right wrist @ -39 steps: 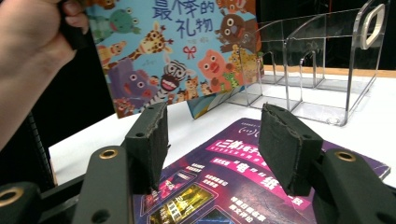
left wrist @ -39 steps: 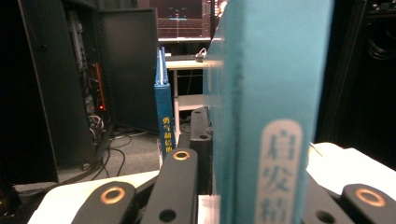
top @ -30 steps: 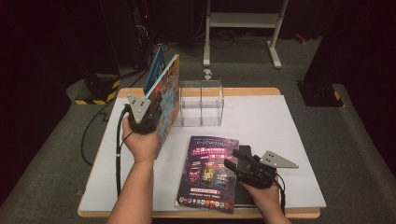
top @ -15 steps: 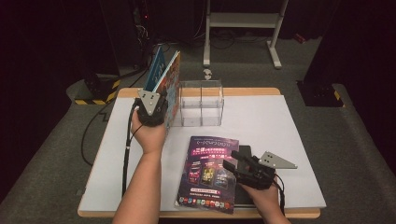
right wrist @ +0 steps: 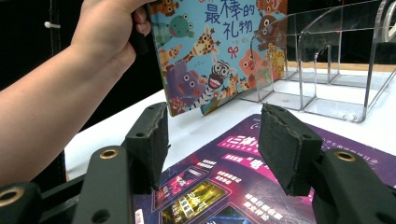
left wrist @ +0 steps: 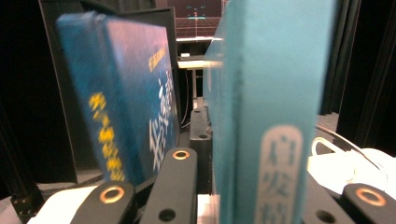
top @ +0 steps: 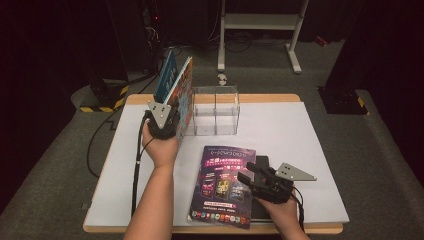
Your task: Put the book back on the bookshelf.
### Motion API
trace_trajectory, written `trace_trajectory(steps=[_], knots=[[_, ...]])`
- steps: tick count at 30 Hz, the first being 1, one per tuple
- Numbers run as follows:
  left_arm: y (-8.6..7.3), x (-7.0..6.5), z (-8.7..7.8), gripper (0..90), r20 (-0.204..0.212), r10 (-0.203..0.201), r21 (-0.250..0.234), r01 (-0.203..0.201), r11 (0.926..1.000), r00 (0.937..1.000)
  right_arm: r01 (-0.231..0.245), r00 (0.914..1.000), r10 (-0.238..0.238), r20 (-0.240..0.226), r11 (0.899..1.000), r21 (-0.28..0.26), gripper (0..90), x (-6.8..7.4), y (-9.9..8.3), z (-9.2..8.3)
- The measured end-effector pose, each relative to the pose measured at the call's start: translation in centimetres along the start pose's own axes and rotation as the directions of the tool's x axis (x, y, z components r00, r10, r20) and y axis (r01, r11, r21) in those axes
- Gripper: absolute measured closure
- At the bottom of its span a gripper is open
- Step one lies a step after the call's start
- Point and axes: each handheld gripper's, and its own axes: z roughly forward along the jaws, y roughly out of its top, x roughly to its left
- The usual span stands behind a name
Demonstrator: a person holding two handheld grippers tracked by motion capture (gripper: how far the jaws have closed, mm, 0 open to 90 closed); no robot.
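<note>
White table (top: pixel 310 145) in a dark room, our left gripper (top: pixel 167 117) clamped on upright picture books (top: pixel 182 92) beside a clear organizer (top: pixel 216 111) — our right gripper (right wrist: pixel 212 149) half open, empty, over a purple magazine (top: pixel 222 185).

In the left gripper view we find the teal book (left wrist: pixel 275 107) cut off by the top edge, its spine lettering blurred at lower right. The blue book (left wrist: pixel 126 102) at left is blurred too. In the right gripper view the picture book (right wrist: pixel 215 51) is cropped by the top edge, and the clear organizer (right wrist: pixel 336 60) by the right edge.
</note>
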Motion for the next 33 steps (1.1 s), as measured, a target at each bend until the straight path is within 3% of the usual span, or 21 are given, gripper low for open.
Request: trace_trajectory(steps=[15,25,30,33], knots=[[-0.6,1.2,-2.2,80.2,0.005,-0.014,0.047,0.013,0.9988,0.9999,0.016,0.9998,-0.016,0.008,1.000,0.019,42.4,0.3,-0.3,0.3],[-0.9,1.6,-3.1,79.6,0.018,-0.019,0.069,0.018,0.9975,0.9997,0.044,0.9981,-0.046,0.042,0.998,0.049,41.5,0.1,-0.3,0.6],[-0.4,2.1,-3.1,77.8,0.047,-0.038,0.083,0.034,0.9960,0.9982,0.096,0.9882,-0.107,0.110,0.990,0.103,40.1,-0.6,-0.2,1.1],[-0.1,2.4,-3.2,76.1,0.053,-0.057,0.090,0.052,0.9945,0.9969,0.121,0.9767,-0.145,0.158,0.981,0.150,39.9,-1.3,-0.4,0.5]])
